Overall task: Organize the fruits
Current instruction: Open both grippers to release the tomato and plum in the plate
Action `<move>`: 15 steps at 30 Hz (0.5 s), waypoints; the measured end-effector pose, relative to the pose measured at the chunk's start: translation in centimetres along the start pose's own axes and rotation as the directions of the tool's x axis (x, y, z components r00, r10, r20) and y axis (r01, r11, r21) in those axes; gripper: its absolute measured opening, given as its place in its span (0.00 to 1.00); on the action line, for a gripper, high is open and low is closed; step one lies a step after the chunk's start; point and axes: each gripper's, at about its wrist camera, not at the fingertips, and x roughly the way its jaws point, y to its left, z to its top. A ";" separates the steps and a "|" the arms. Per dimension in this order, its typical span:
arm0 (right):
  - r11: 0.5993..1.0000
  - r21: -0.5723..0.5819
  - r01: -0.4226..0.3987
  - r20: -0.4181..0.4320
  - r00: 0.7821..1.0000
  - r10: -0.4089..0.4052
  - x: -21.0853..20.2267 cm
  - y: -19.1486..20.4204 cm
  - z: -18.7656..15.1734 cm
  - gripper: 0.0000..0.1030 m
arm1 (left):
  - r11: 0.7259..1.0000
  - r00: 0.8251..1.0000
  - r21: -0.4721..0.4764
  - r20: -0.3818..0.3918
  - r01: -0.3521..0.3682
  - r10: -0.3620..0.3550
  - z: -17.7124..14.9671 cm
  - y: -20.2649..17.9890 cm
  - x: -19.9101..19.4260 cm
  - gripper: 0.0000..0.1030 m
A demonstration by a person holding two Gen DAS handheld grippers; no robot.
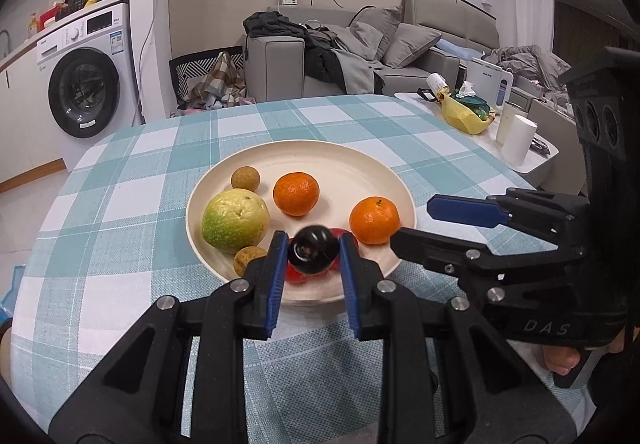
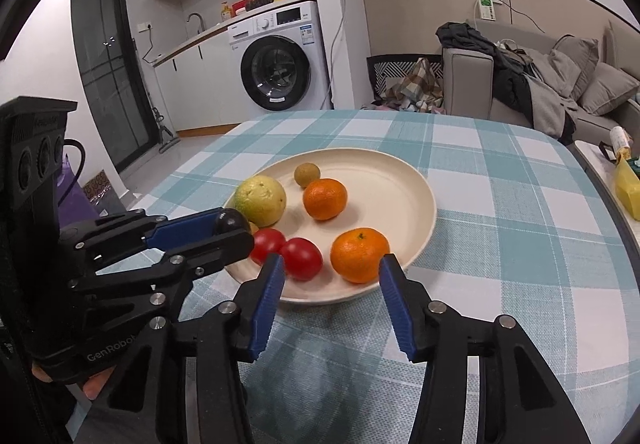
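Observation:
A cream plate (image 1: 360, 168) (image 2: 408, 200) on the checked tablecloth holds a green-yellow guava (image 1: 235, 220) (image 2: 261, 200), two mandarins (image 1: 296, 193) (image 1: 374, 220) (image 2: 325, 198) (image 2: 359, 254), two small brown longans (image 1: 245, 178) (image 1: 248, 260) and two red tomatoes (image 2: 301, 258) (image 2: 267, 244). My left gripper (image 1: 313, 250) is shut on a dark plum (image 1: 313, 254) (image 2: 231, 222), held just above the plate's near edge over the tomatoes. My right gripper (image 2: 331, 270) is open and empty, at the plate's near rim by the front mandarin; it also shows in the left wrist view (image 1: 424, 222).
A side table at the right carries a yellow bag (image 1: 464, 116), a white cup (image 1: 519, 139) and a white appliance. A sofa with clothes, a laundry basket and a washing machine (image 1: 86, 80) stand beyond the table's far edge.

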 end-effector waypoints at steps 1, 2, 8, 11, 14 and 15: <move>1.000 0.011 0.003 0.000 1.000 -0.003 0.0 -0.3 0.0 0.50 | 1.000 1.000 0.002 -0.001 -0.004 0.004 0.0 -0.1 0.0 0.30; 1.000 0.019 0.007 0.000 1.000 -0.007 -0.1 -0.5 0.0 0.53 | 1.000 1.000 0.003 0.000 -0.009 0.009 0.0 -0.1 0.0 0.40; 0.998 0.053 0.018 -0.006 1.000 -0.018 -0.2 -1.5 -0.1 0.61 | 0.998 0.998 -0.050 0.039 -0.041 0.043 -0.2 0.8 -0.8 0.83; 0.998 0.058 0.017 0.004 1.000 -0.017 -0.4 -1.7 -0.2 0.67 | 0.996 0.996 -0.069 0.069 -0.050 0.055 -0.2 1.4 -1.5 0.95; 0.998 0.053 0.026 0.010 1.000 -0.027 -0.5 -1.6 -0.2 0.74 | 0.995 0.996 -0.073 0.061 -0.063 0.067 -0.3 1.7 -1.6 1.00; 0.998 0.053 0.029 0.013 0.999 -0.030 -0.6 -1.6 -0.2 0.76 | 0.996 0.996 -0.073 0.055 -0.059 0.063 -0.4 1.8 -1.7 1.00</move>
